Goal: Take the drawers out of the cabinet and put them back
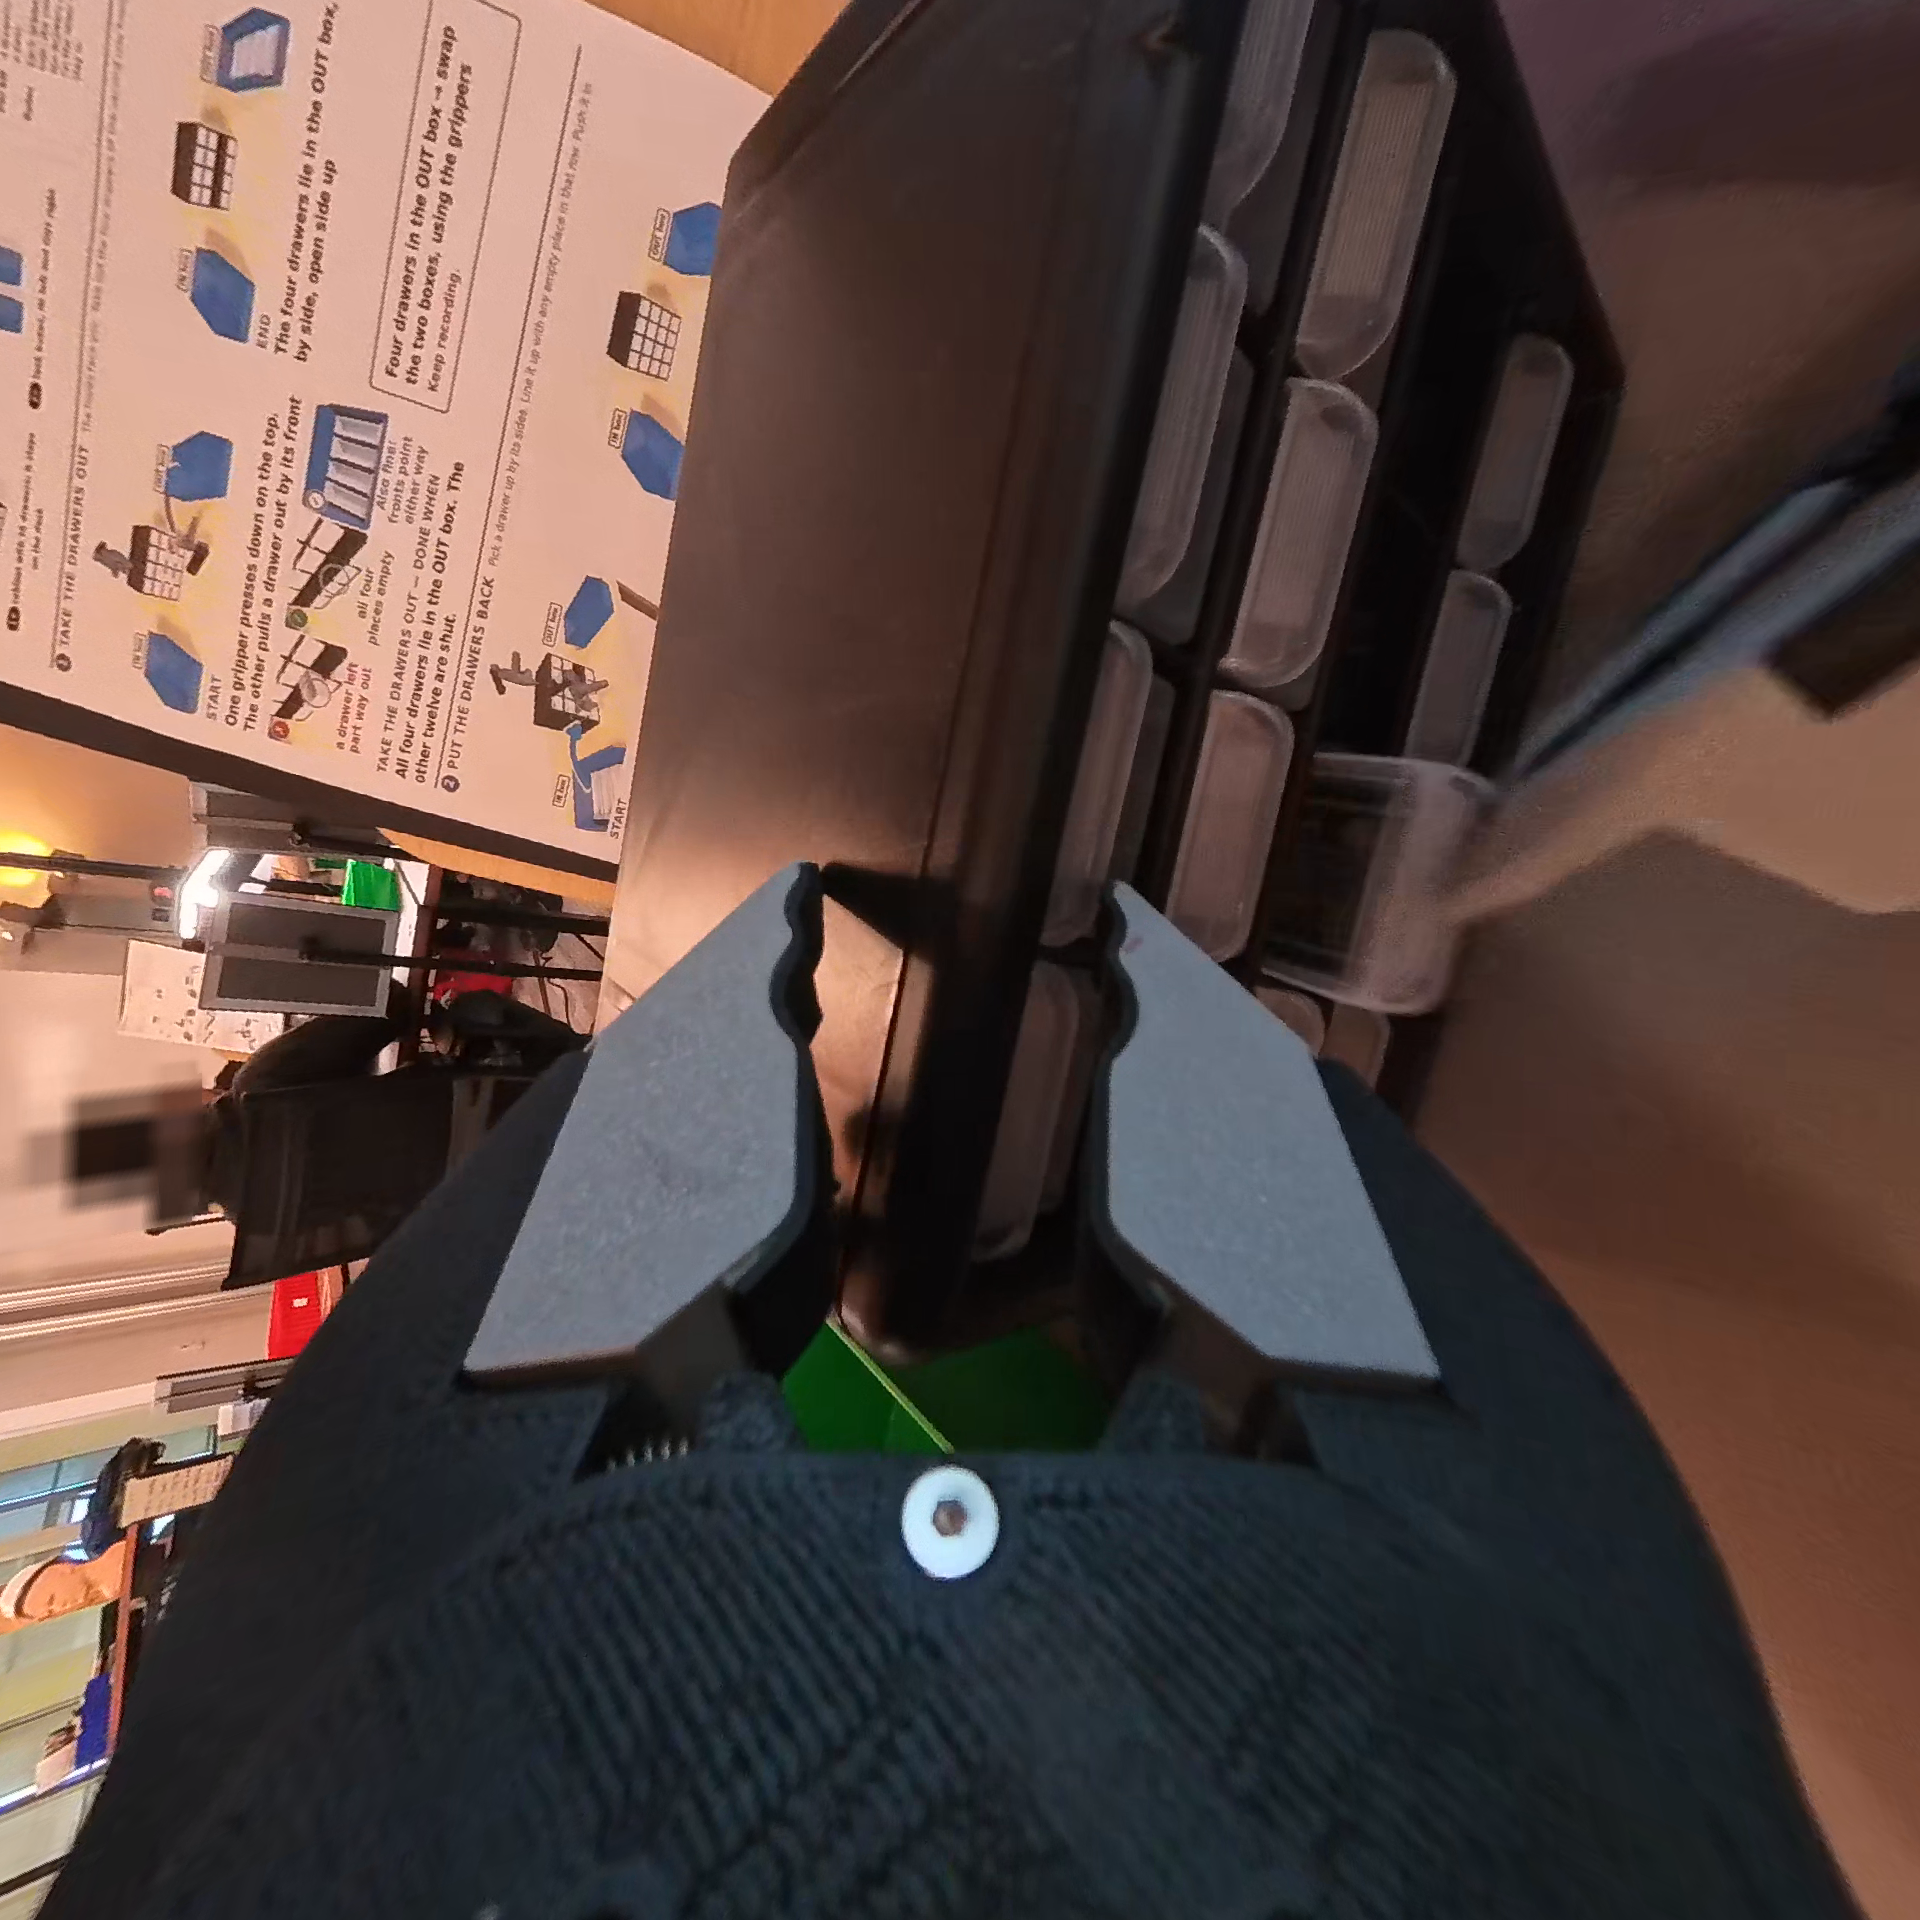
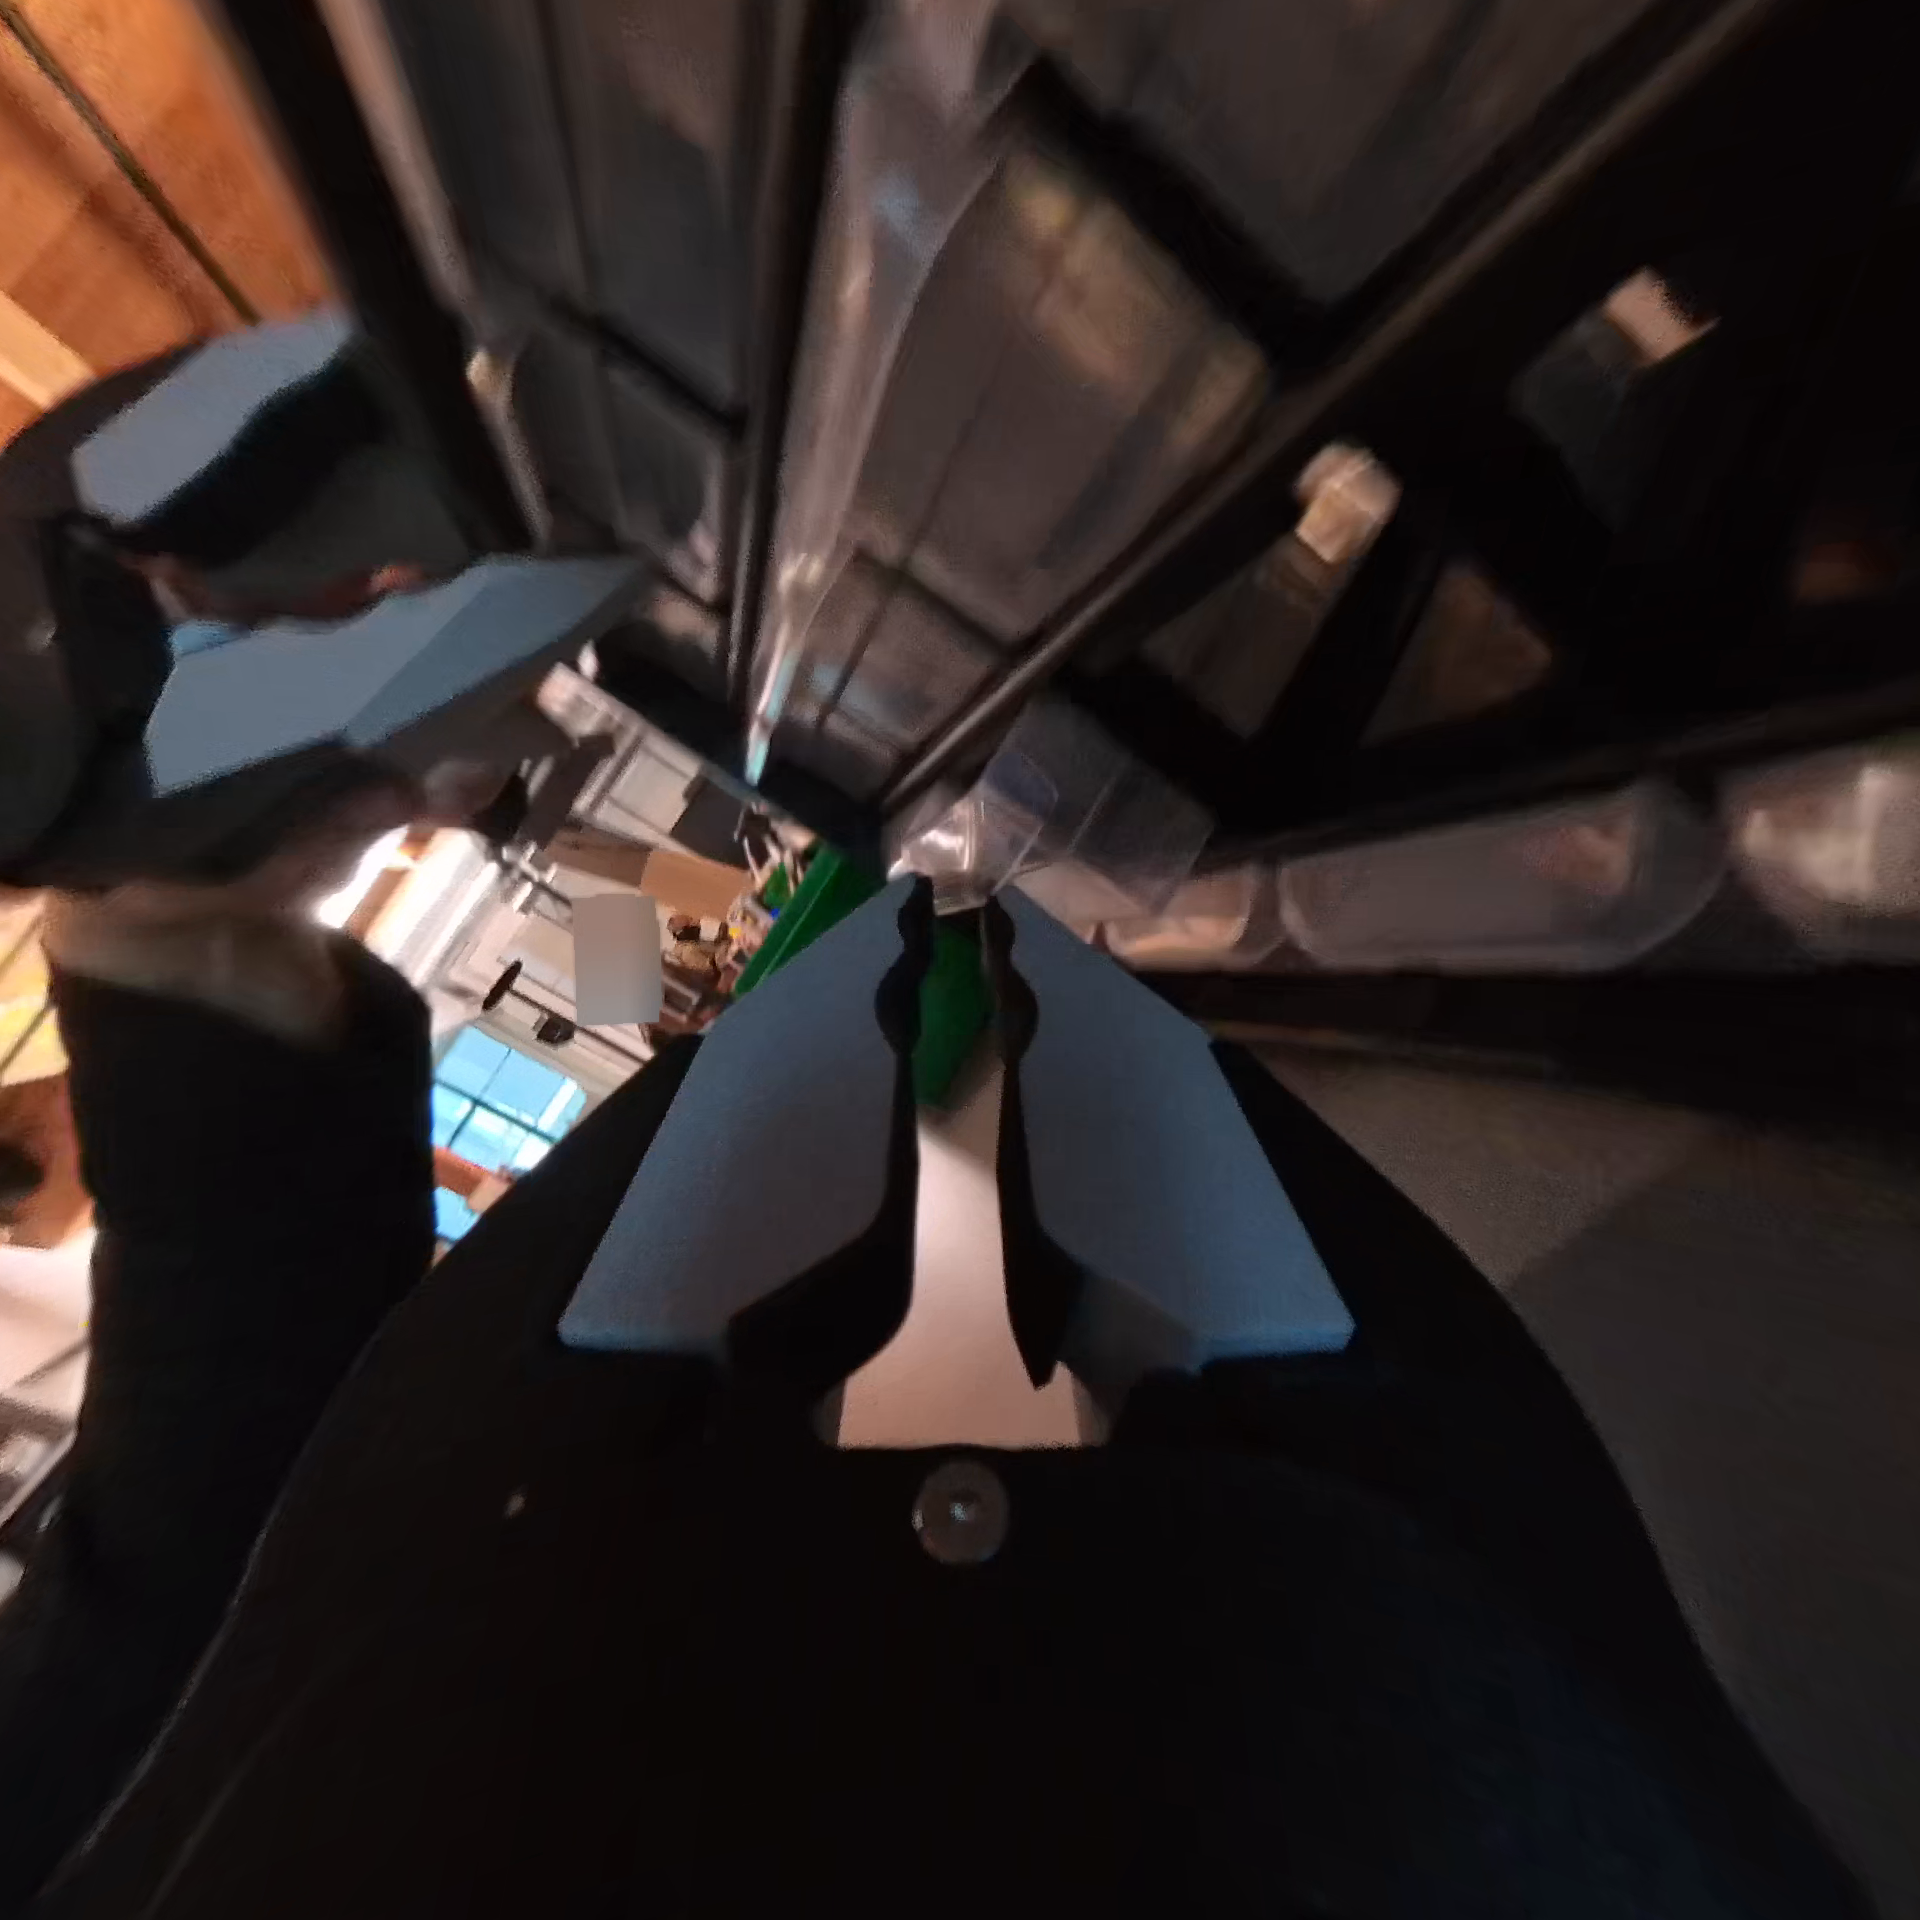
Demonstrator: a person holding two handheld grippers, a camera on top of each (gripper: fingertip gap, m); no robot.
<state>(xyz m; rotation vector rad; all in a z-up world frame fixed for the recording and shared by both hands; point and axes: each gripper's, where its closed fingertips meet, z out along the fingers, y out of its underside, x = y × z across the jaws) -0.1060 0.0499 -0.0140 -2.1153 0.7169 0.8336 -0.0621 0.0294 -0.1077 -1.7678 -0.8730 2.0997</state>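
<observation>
The black cabinet [image 1: 883, 468] with clear plastic drawers fills the left wrist view, which is turned sideways. My left gripper [image 1: 961, 899] is open and straddles the cabinet's top front edge, one finger over the top, the other over the drawer fronts. One clear drawer [image 1: 1371, 883] in the bottom row sticks partly out, blurred. In the right wrist view my right gripper [image 2: 951, 904] is shut on the front lip of that drawer [image 2: 1049, 821], close to the cabinet [image 2: 1195, 582]. The left gripper's grey fingers [image 2: 343, 665] show farther off at the left.
A printed instruction sheet [image 1: 312, 364] lies behind the cabinet. A green box [image 1: 935, 1392] sits beyond the cabinet's near end and also shows in the right wrist view [image 2: 935, 997]. The wooden table [image 1: 1714, 1351] runs in front of the drawers. Room furniture stands far behind.
</observation>
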